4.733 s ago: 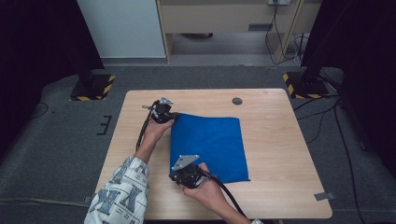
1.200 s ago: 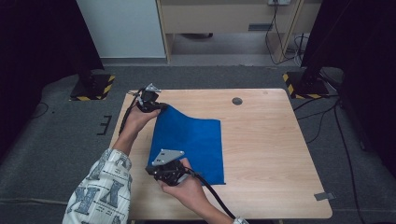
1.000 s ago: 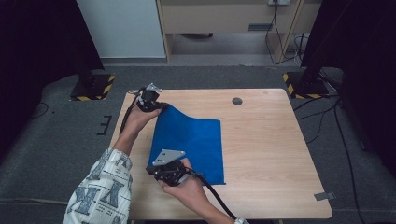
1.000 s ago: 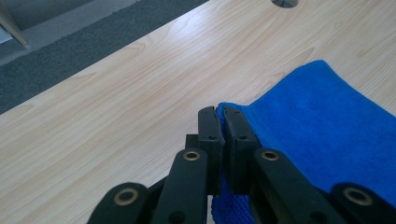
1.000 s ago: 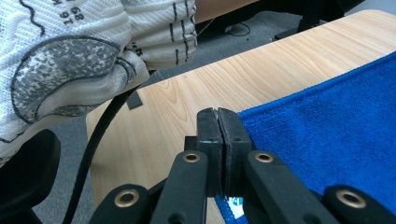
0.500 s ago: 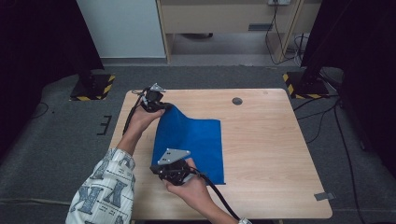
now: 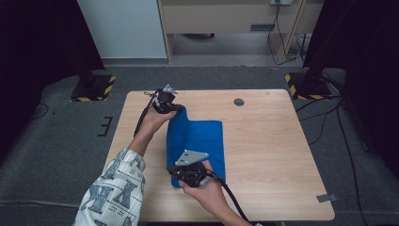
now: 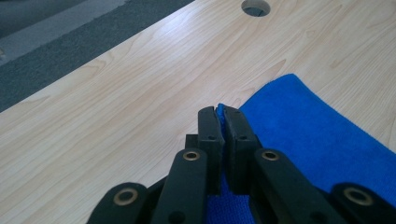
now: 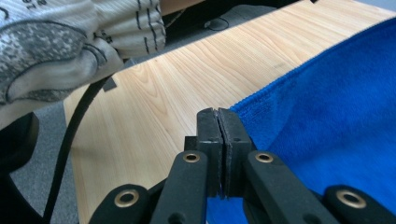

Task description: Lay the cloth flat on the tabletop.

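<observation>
I've got the right gripper (image 7: 175, 170) nearest me, jaws clamped tight on the near left corner of the blue cloth (image 7: 202, 141), and in the right gripper view the hem is pinched between my pads with cloth (image 9: 336, 121) spreading off to the right. Compared with a second ago, both hands have carried that left edge rightward: the cloth's left side now stands up in a fold and less blue lies flat. Further out, the left gripper (image 7: 178, 108) is closed on the far left corner, the left gripper view showing blue fabric (image 8: 308, 135) nipped between its jaws. The cloth sits left of centre on the wooden table (image 7: 273, 150). Bare wood runs wide on the right, a narrower strip on the left, and the round cable hole (image 7: 239, 101) lies near the far edge, well apart from the cloth.
</observation>
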Available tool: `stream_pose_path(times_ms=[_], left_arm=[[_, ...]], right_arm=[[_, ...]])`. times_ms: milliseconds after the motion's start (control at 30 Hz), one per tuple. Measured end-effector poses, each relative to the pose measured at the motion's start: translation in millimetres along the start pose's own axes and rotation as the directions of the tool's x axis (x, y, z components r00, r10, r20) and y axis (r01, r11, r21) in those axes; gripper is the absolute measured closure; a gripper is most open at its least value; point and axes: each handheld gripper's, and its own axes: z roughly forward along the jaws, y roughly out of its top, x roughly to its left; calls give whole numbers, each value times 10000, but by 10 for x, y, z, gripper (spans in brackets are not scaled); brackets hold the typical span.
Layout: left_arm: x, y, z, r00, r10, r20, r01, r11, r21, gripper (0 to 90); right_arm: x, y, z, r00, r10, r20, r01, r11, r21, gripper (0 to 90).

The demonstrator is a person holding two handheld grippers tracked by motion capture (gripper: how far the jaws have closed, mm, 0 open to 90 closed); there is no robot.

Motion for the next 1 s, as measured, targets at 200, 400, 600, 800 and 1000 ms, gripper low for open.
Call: stream_pose_path(times_ms=[200, 400, 600, 800, 1000], left_arm=[[-63, 87, 74, 10000, 17, 43, -17, 10000, 58, 863], [-124, 95, 148, 9999, 52, 113, -54, 9998, 184, 863], [-199, 95, 236, 9996, 30, 296, -37, 9997, 241, 862], [-260, 100, 312, 9993, 97, 362, -108, 9995, 291, 861], [-282, 115, 332, 9992, 84, 394, -95, 9995, 295, 861]], right_arm=[[-96, -82, -102, 9997, 215, 123, -218, 9996, 197, 888], [-140, -155, -165, 9993, 301, 231, -307, 9992, 259, 888], [-158, -218, -224, 9990, 310, 326, -321, 9990, 325, 887], [-159, -254, -285, 9987, 325, 393, -333, 9992, 206, 887], [-195, -306, -338, 9980, 421, 479, -431, 9988, 217, 887]])
